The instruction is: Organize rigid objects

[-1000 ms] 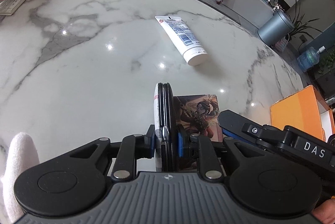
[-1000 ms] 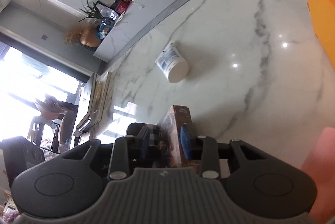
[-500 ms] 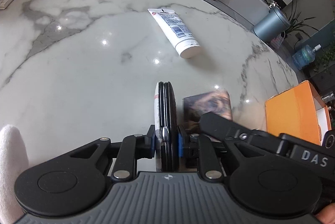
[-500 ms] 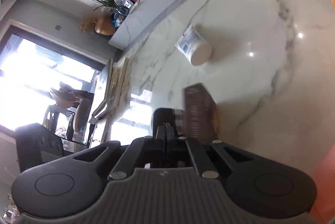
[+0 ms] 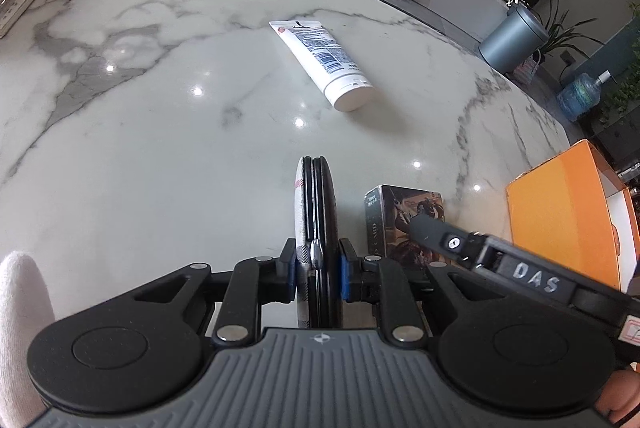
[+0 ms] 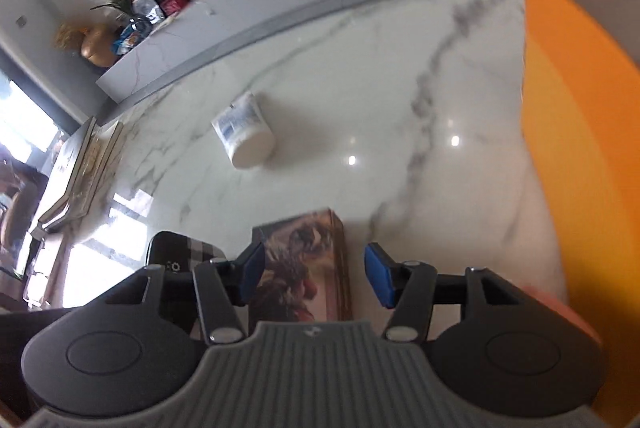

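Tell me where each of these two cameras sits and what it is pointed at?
Left wrist: rides the left gripper, looking down over the marble table; fingers clamp a round disc; a white-gloved fingertip shows.
Right wrist: rides the right gripper, fingers opening around the card box.
Shared: card box, white tube, orange box.

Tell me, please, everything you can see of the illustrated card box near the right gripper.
The card box is a small rectangular carton printed with dark, brownish fantasy artwork and small lettering on one side. It rests on the marble table, between the opening jaws of the right gripper; a gap shows at the right pad, while contact at the left is unclear. The orange box sits apart, to its right.
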`<state>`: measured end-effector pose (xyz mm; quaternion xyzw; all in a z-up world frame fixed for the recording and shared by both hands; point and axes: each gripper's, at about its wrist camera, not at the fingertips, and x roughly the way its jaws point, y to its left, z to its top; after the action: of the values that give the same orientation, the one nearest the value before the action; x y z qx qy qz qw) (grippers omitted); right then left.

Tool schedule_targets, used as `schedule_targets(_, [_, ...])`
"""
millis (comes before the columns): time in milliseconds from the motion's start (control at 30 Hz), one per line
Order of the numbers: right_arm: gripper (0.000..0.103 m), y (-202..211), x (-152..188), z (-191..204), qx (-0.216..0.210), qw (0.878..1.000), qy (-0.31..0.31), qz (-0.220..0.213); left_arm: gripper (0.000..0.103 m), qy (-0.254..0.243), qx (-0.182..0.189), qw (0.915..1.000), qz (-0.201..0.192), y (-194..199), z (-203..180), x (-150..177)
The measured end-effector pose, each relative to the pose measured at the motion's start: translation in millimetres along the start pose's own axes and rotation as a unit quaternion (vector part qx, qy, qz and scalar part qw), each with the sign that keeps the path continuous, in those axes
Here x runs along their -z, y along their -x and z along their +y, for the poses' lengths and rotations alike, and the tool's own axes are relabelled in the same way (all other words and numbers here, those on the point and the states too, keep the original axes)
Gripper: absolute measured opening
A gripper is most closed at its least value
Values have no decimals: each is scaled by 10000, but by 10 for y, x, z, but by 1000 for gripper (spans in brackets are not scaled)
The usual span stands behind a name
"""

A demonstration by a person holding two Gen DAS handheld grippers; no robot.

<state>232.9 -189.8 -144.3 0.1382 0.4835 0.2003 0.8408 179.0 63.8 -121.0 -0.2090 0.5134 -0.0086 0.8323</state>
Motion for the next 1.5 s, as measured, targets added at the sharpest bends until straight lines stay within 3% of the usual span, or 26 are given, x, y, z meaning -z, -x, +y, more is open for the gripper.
schedule_targets(233, [72, -67, 178, 340, 324, 9935, 1090, 90, 22, 10, -389, 9992, -131, 49, 48, -33])
schedule_targets(433, [74, -189, 282, 548, 860, 9780, 1900, -27, 22, -103, -422, 9989, -153, 45, 18, -34])
schedule_targets(500, [67, -219, 317, 587, 977, 9723, 2121, -71, 22, -84, -410, 9990, -151, 45, 26, -33])
schedule_targets(733, [62, -61, 219, 444, 559, 9866, 1529, -133, 22, 94, -208, 9997, -127, 135, 26, -11])
schedule_targets(867, [62, 264, 145, 439, 270, 9894, 1368, -416, 21, 156, 74, 9990, -402, 441, -138, 36])
schedule_targets(1000, [62, 881, 22, 350, -179, 9912, 1044, -787, 21, 188, 575, 9970, -479, 746, -454, 143])
schedule_targets(1167, [62, 1700, 67, -26, -325, 9897, 954, -1012, 22, -363, 1166, 9911, -524, 941, -1146, 177])
schedule_targets(1367, [62, 2323, 63, -814, 470, 9915, 811, -898, 22, -794, 1677, 9826, 100, 705, -1999, 299])
schedule_targets(1500, [62, 2473, 49, -1209, 901, 9909, 679, -738, 22, -780, 1564, 9831, 553, 358, -2444, 435])
